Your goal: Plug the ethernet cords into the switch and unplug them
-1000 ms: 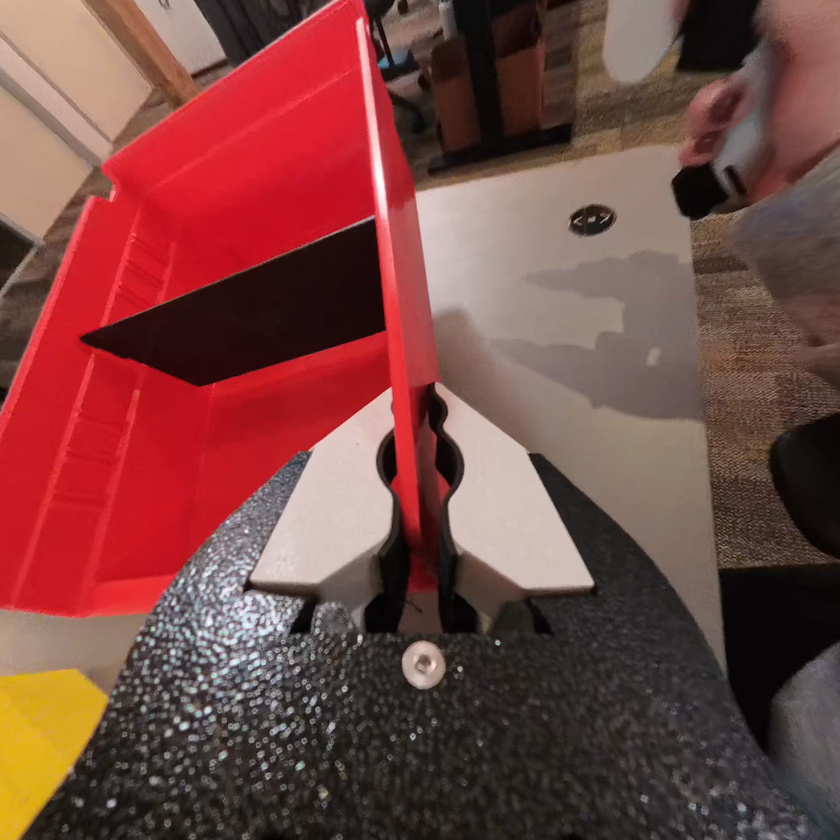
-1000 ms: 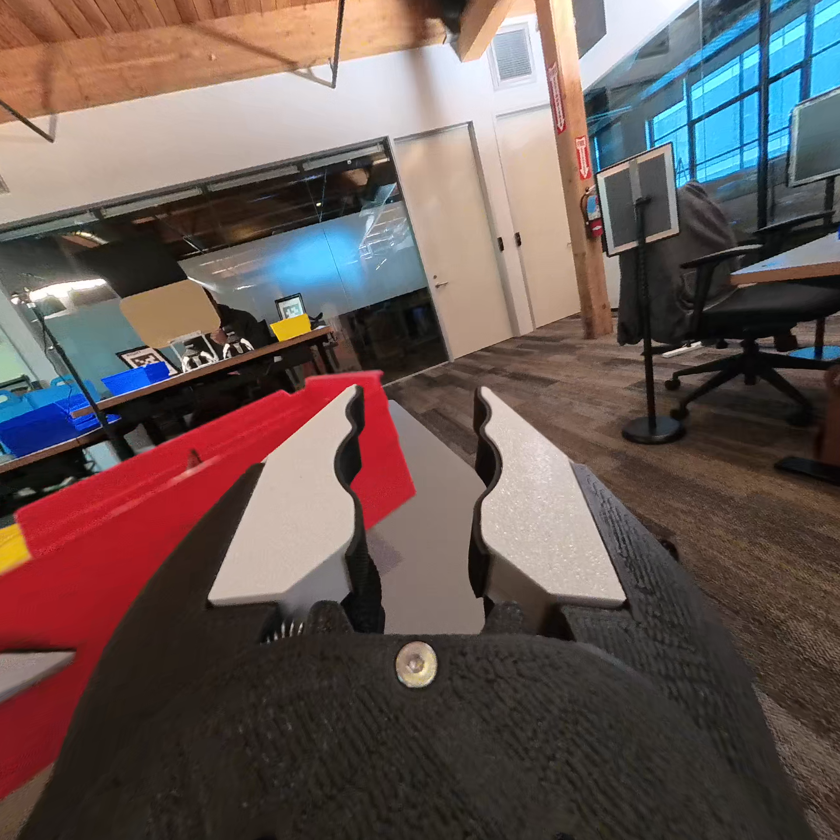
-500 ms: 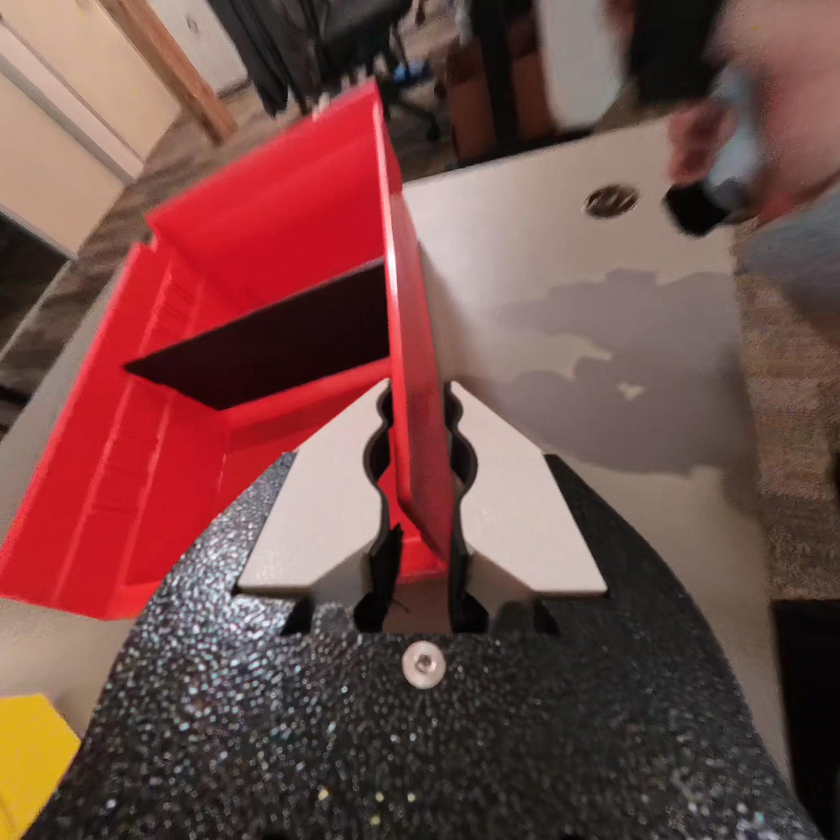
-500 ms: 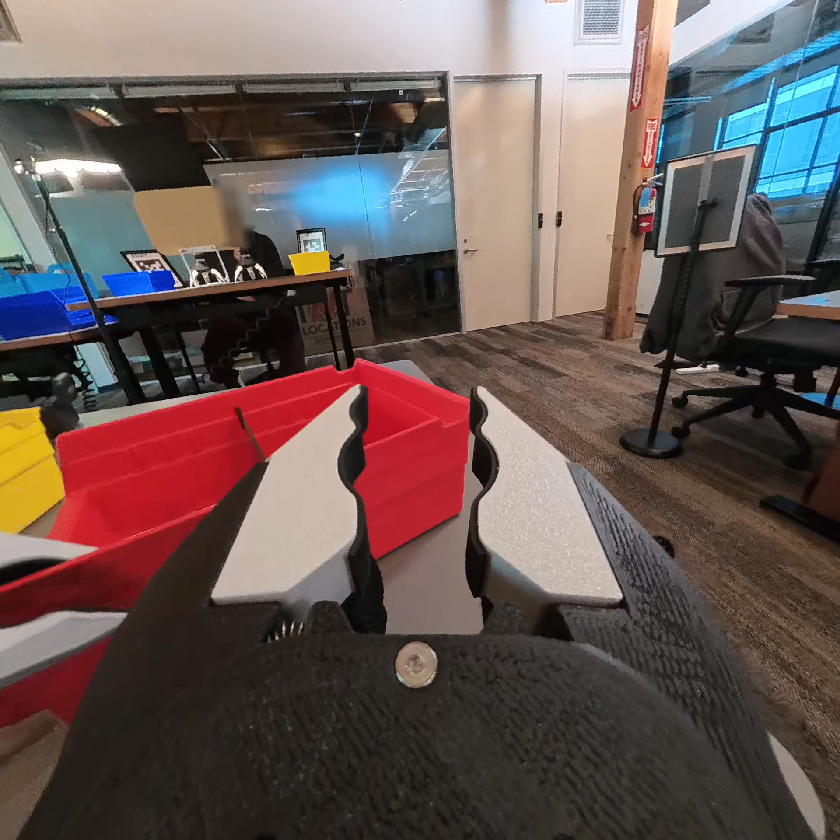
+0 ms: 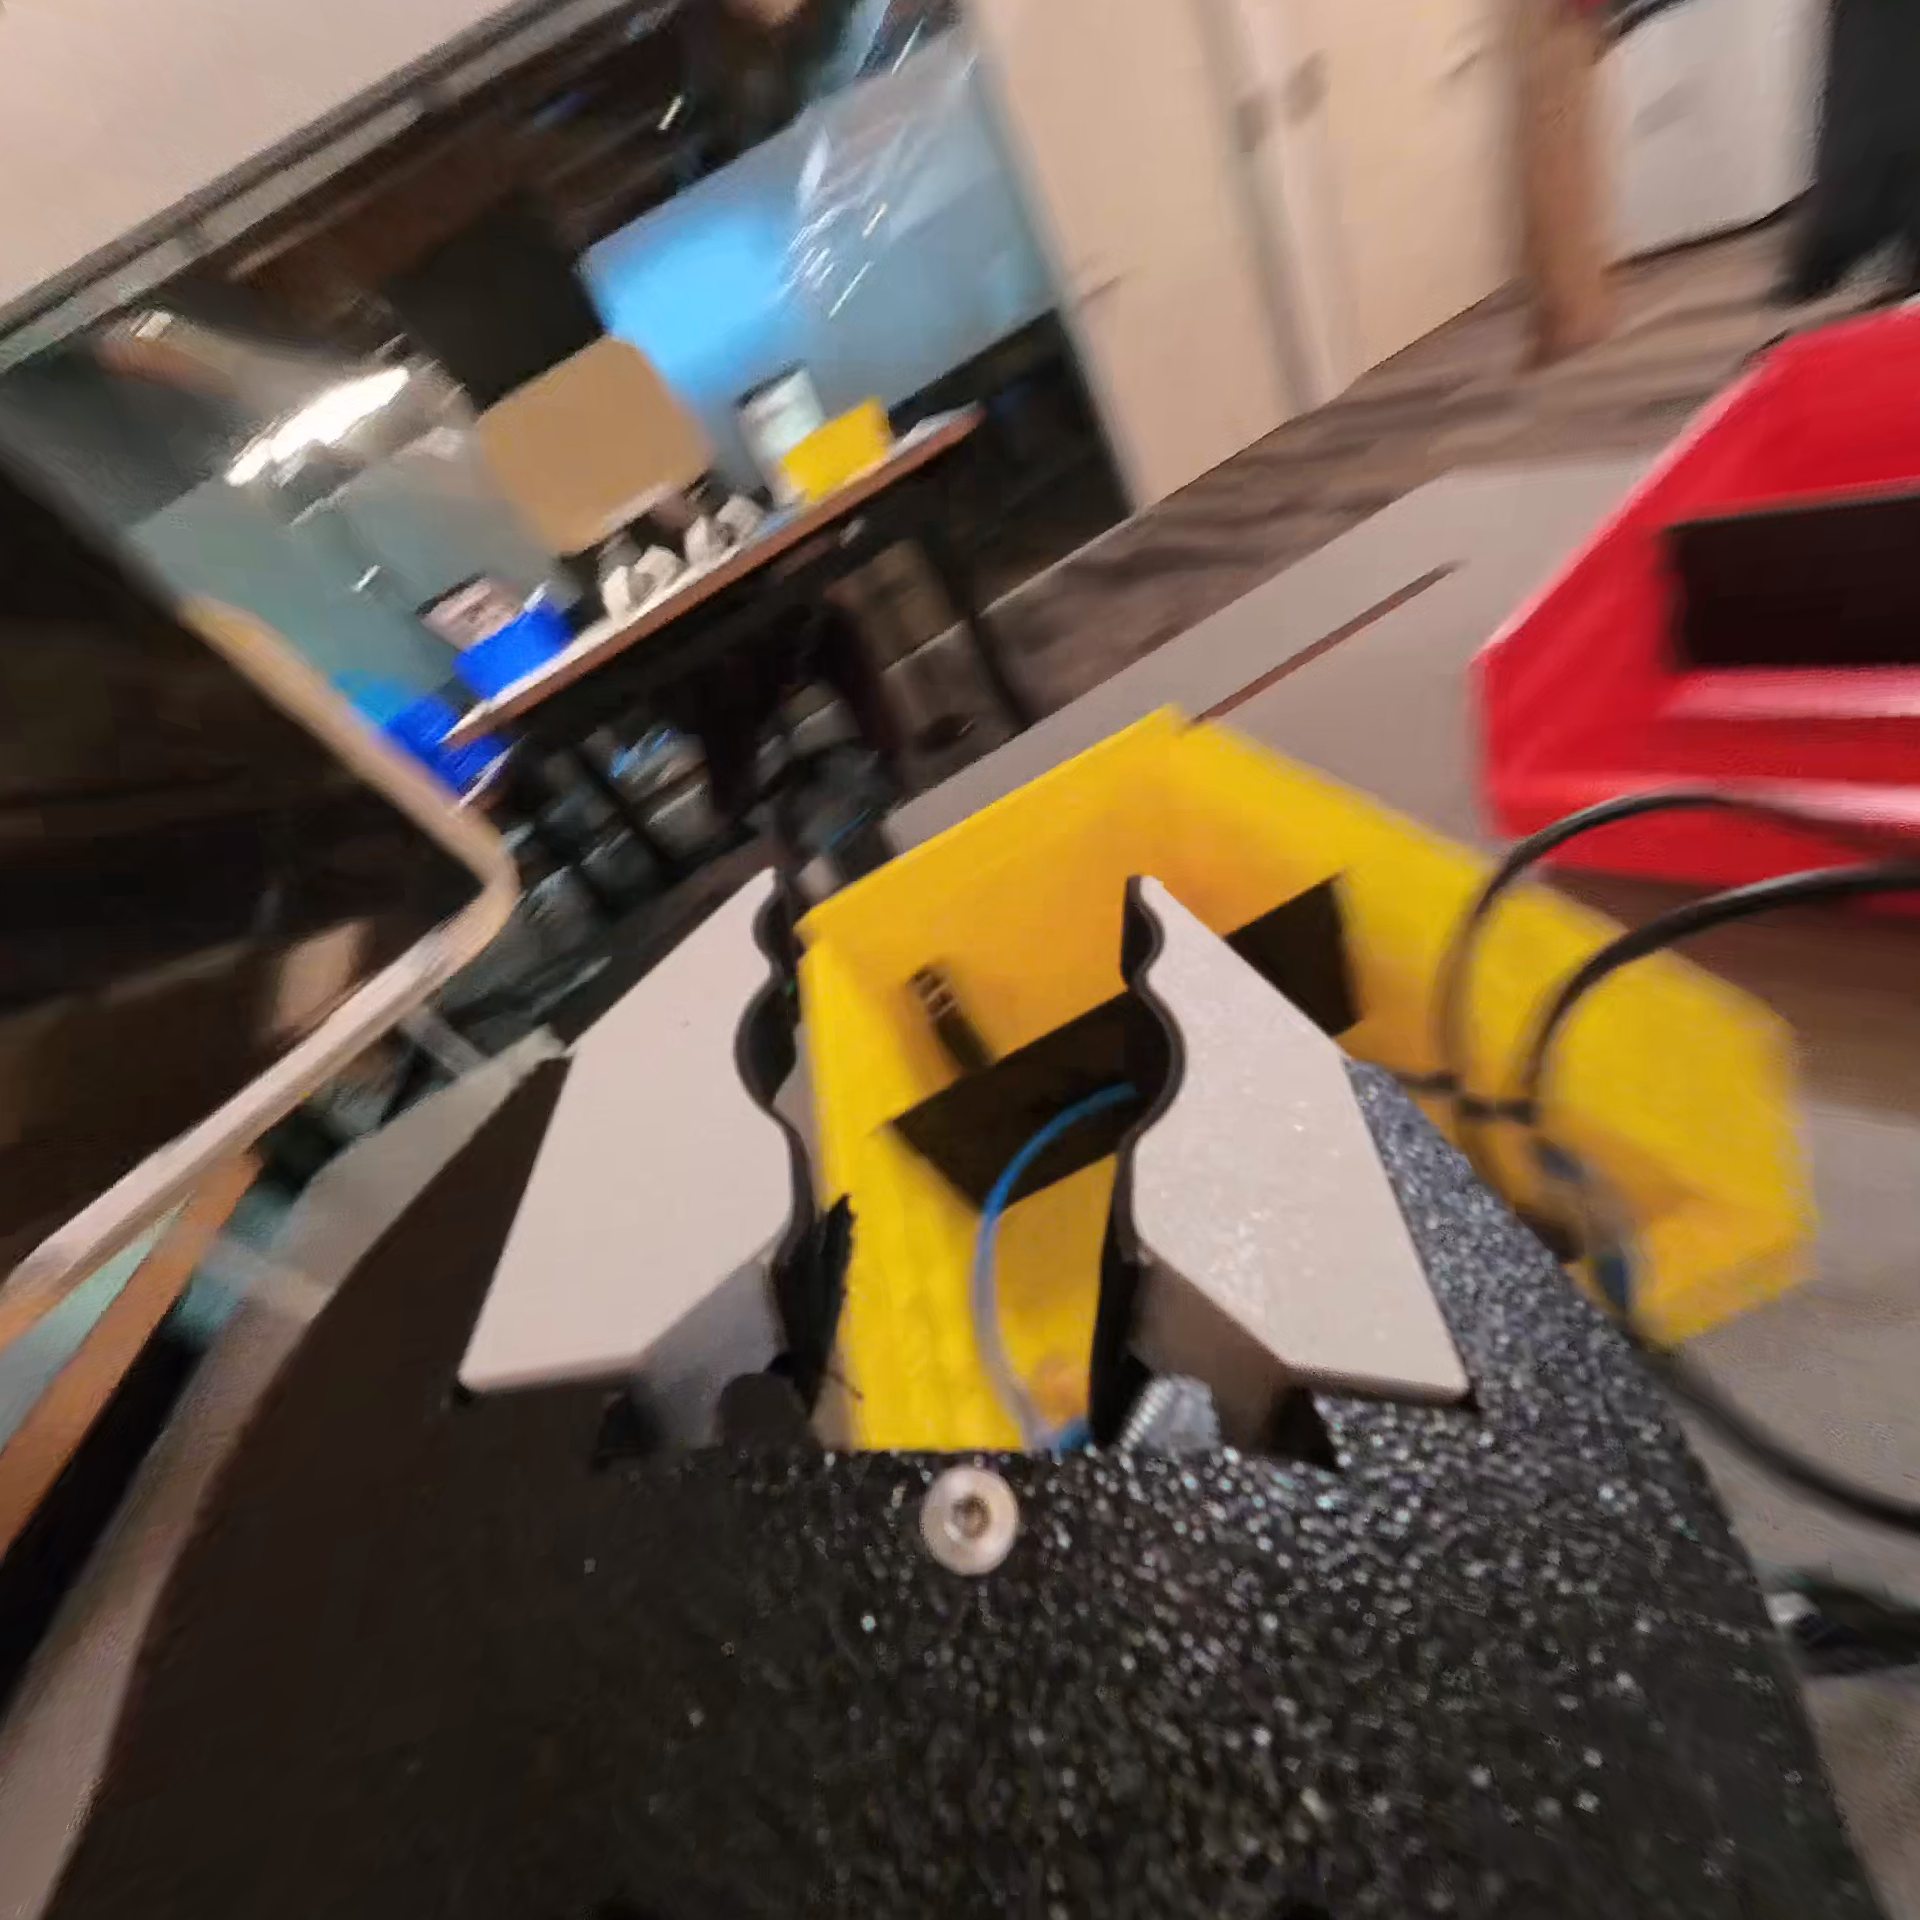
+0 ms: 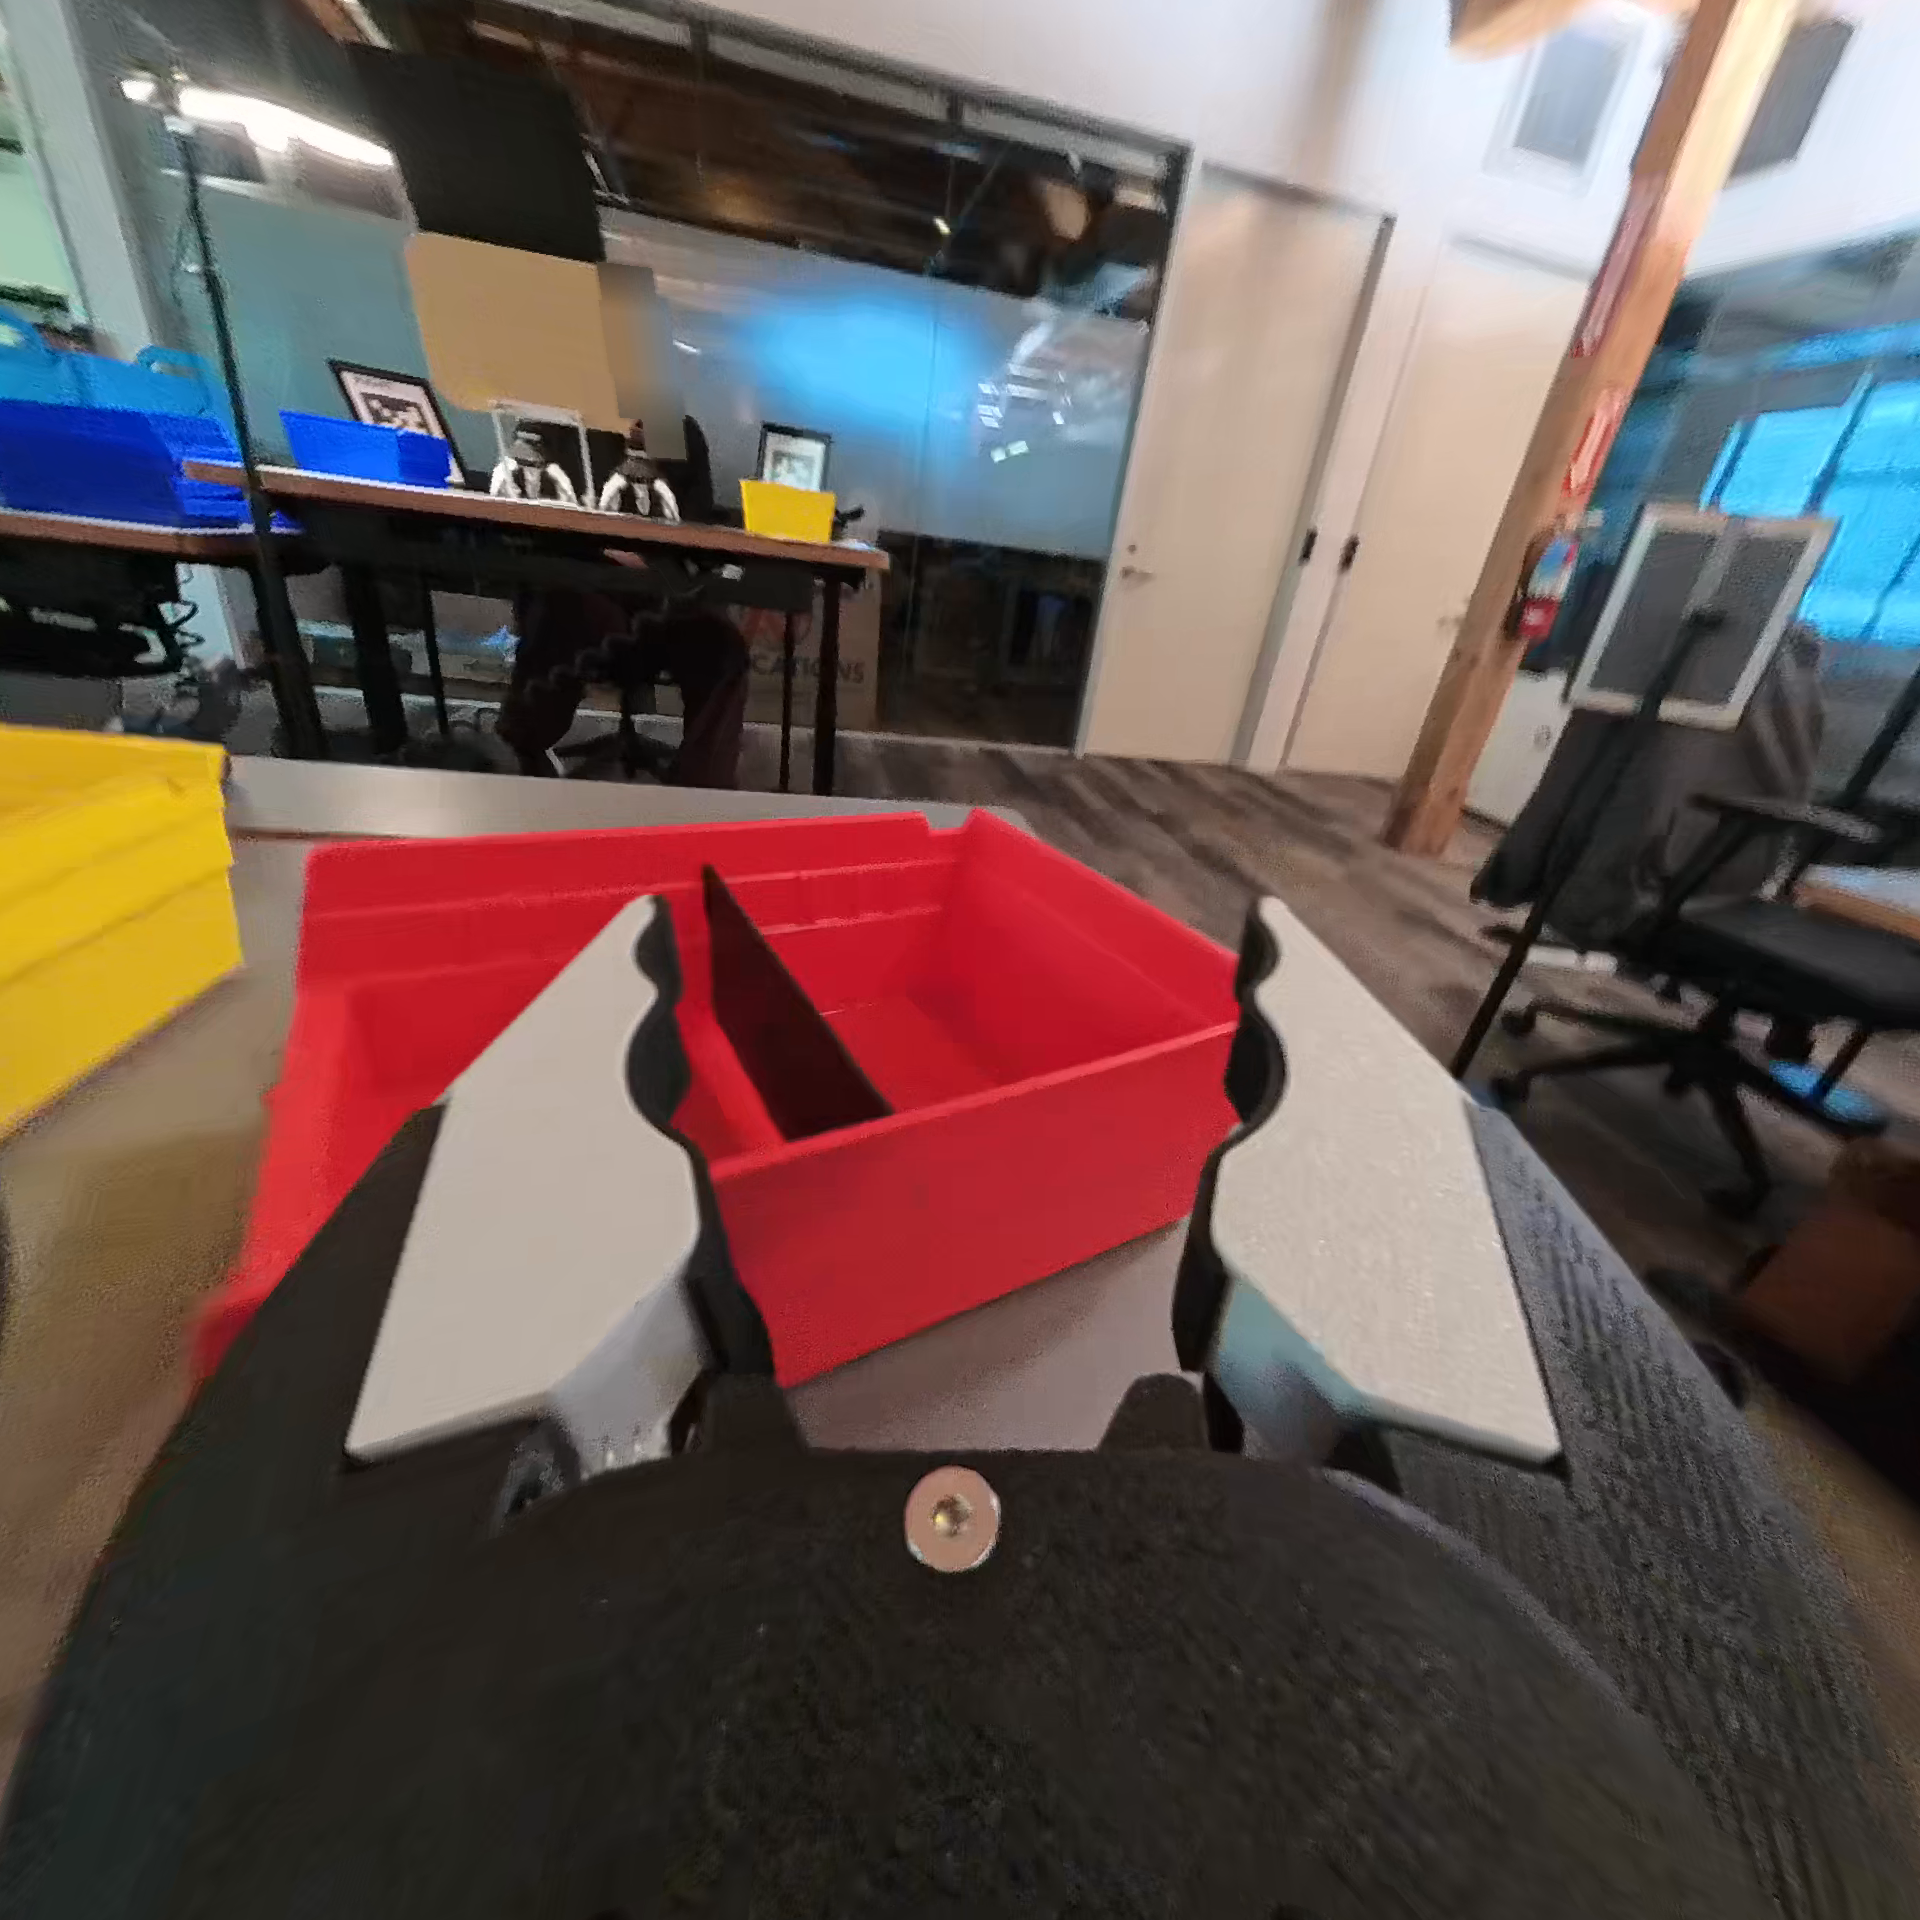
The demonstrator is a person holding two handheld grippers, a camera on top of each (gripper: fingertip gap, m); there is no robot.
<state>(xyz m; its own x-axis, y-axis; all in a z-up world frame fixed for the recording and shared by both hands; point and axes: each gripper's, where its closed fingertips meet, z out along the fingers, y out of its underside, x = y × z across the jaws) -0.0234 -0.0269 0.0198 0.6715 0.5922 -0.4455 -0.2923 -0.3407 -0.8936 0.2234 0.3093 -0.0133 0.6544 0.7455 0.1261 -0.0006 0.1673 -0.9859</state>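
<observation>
The left claw point(image 5: 956, 977) was seen released, its fingers spread over a yellow bin point(image 5: 1621, 1101) in which a blue ethernet cord point(image 5: 1013, 1174) lay beside a black divider point(image 5: 997, 1117). A black cable point(image 5: 1496, 914) looped over that bin's wall. The right claw point(image 6: 956, 997) was likewise released and empty, held above the desk point(image 6: 114, 1195) before a red bin point(image 6: 935, 1216). No switch could be made out.

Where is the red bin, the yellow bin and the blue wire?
red bin point(image 6: 966, 1226), right wrist view, front wall.
yellow bin point(image 5: 1039, 894), left wrist view, inner back wall.
blue wire point(image 5: 1023, 1153), left wrist view, its curved part.
</observation>
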